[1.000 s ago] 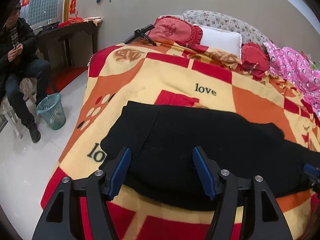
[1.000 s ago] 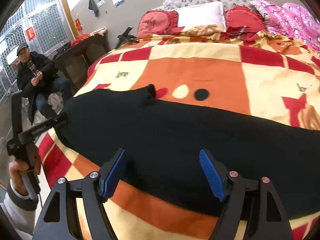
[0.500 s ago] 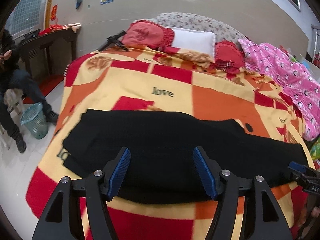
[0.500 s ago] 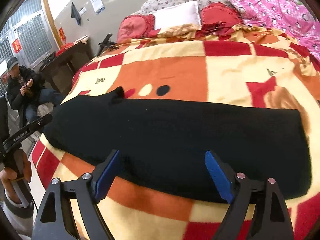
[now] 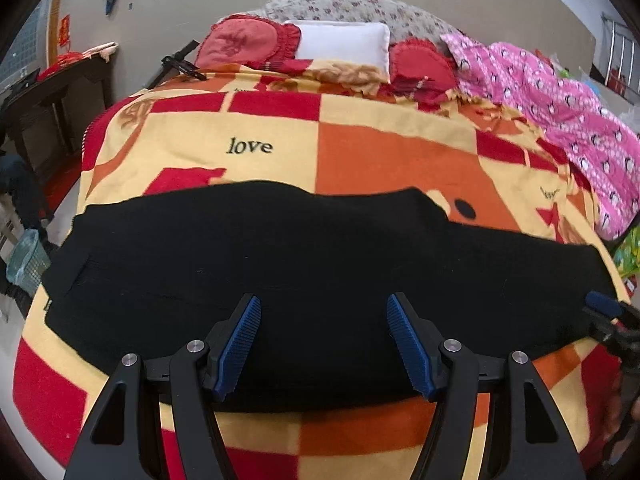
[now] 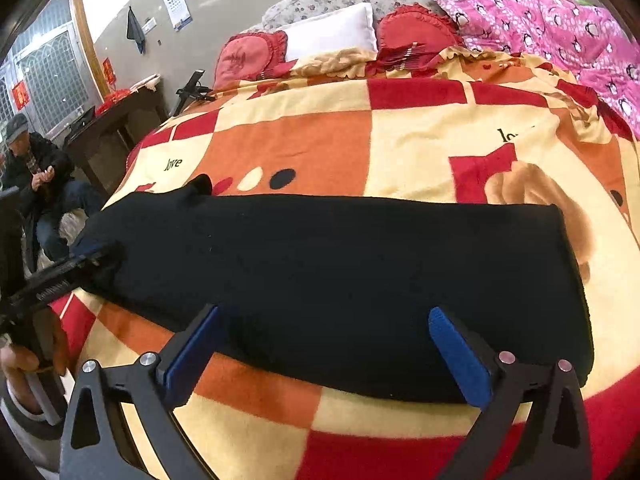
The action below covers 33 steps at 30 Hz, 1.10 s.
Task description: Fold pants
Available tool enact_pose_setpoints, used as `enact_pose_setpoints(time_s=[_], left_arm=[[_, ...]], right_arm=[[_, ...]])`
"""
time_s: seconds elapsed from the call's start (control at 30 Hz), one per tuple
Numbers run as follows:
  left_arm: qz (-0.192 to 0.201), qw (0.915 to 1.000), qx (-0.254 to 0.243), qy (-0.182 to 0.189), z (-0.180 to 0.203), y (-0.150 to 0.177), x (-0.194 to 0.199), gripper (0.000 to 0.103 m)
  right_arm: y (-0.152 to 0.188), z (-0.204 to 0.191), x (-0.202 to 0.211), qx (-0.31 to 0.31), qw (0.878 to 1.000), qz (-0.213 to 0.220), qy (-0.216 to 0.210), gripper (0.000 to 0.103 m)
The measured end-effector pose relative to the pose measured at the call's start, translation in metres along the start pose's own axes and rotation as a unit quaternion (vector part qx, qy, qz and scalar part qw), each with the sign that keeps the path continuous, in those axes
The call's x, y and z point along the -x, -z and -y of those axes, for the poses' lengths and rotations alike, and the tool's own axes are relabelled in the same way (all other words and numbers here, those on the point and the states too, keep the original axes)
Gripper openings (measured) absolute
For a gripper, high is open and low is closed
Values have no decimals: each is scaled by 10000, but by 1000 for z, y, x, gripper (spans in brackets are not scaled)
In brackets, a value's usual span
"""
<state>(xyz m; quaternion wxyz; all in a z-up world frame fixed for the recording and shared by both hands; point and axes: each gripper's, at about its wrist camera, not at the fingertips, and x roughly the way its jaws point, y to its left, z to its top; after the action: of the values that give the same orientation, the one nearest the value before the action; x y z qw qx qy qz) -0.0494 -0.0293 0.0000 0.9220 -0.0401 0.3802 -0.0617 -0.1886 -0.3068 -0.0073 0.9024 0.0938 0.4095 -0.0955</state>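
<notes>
**Black pants laid flat across the bed, both grippers released**

While both sets of jaws stand spread wide with nothing between them, the left gripper [image 5: 323,334] hangs over the near edge of the black knit pants [image 5: 304,264], and the right gripper [image 6: 326,344] hangs over the same near edge further toward the garment's squared right end.

The pants lie flat on the red, orange and cream checked fleece blanket [image 5: 360,152] that covers the bed, close to its foot. Their long axis runs left to right across the bed; one end reaches toward the left bed edge, the other ends in a straight edge on the right. A small peak of cloth sticks up along the far edge.

Compared with a second ago, the left camera sits further back and more centred, so nearly the whole length of the pants shows; the right camera has likewise drawn back, bringing the garment's right end into view. The pants themselves lie much as they did.
</notes>
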Motion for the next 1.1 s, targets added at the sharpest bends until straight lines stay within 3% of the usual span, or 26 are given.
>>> enact_pose_setpoints(time_s=[0.3, 0.53, 0.63, 0.8, 1.1], left_arm=[[4, 9991, -241, 348, 24, -19, -4, 68], [-258, 9941, -653, 827, 63, -32, -21, 71], [-260, 9923, -930, 773, 85, -35, -31, 71], [-306, 9916, -975, 789, 103, -36, -43, 71], [-302, 9916, -1037, 706, 113, -34, -53, 76]], right_arm=[[14, 48, 41, -518, 9983, 141, 226, 102], [31, 92, 65, -1096, 9926, 198, 472, 102], [33, 104, 64, -1308, 9903, 157, 446, 102], [31, 108, 59, -1355, 9897, 209, 406, 102], [18, 108, 43, -1207, 9890, 284, 805, 102]])
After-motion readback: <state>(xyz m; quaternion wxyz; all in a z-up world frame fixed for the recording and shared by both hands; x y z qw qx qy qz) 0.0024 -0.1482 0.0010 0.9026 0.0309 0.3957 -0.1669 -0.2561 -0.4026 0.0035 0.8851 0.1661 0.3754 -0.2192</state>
